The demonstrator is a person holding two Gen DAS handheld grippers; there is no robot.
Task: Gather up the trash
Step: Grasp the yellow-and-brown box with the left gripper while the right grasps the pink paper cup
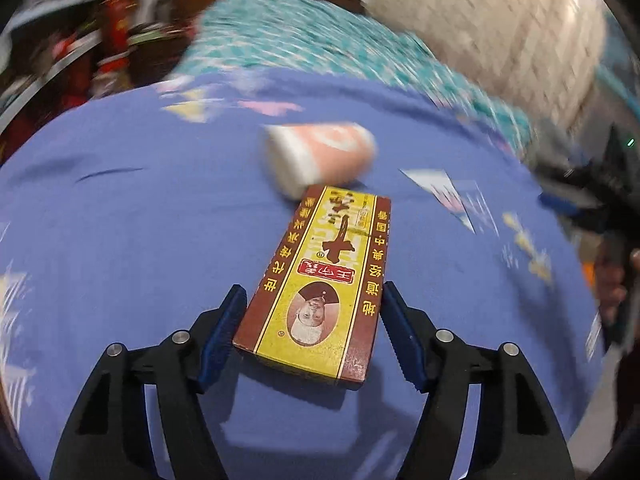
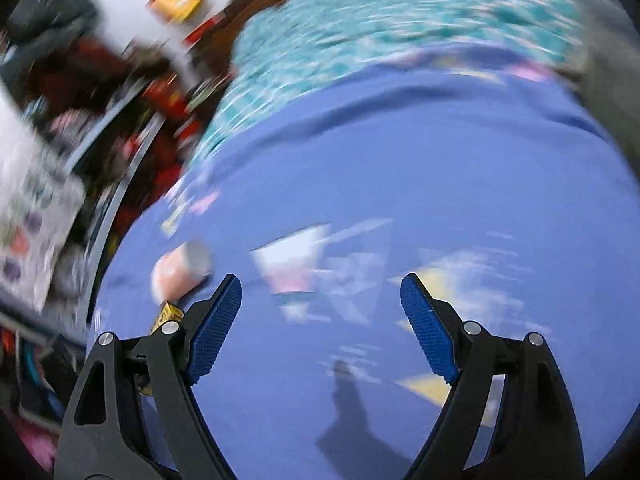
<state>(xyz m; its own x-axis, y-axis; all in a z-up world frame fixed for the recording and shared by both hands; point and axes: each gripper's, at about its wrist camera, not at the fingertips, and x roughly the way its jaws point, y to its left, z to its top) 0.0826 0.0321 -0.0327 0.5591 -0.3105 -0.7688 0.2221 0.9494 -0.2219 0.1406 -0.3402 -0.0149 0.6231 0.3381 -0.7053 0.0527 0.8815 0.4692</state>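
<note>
Blue ribbed pads of left gripper [image 1: 314, 330] flanking flat red-and-yellow carton [image 1: 320, 284], jaws apart, contact unclear, blurred pink-and-white cylinder [image 1: 320, 160] just beyond on purple sheet [image 1: 120, 220], right gripper [image 2: 320, 328] spread wide, empty, teal quilt [image 1: 320, 40] behind.

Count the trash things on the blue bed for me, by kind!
Red-and-yellow cardboard box: 1
Pink-and-white paper cup, lying on its side: 1
Total: 2
</note>
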